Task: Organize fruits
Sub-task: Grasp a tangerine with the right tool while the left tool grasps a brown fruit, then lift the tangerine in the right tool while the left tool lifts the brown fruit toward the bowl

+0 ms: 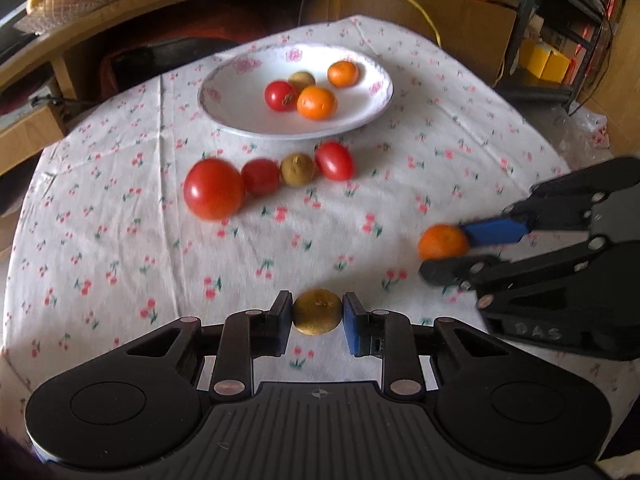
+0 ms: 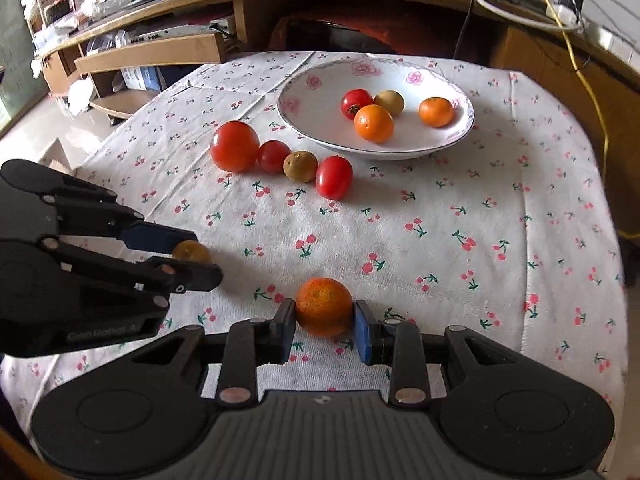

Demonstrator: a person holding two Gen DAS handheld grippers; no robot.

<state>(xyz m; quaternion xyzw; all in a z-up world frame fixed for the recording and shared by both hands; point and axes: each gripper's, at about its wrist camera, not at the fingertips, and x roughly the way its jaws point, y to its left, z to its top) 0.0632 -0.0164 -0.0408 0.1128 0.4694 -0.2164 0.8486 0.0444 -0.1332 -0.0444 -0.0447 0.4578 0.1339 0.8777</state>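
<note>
Looking along the left gripper (image 1: pixel 317 314), we see its fingers closed on a small brownish-yellow fruit (image 1: pixel 317 311), near the desk edge and well short of the plate (image 1: pixel 224 80). We count four fruits on that plate already; a row of four more lies just before it.

From the right wrist, the right gripper (image 2: pixel 325 316) clamps a dimpled orange tangerine (image 2: pixel 324 306) likewise. We judge the task about half done.

Both wrist views sit low and close over the worktop (image 1: pixel 120 240), facing the plate (image 2: pixel 304 120); each sees the other hand-held gripper.
</note>
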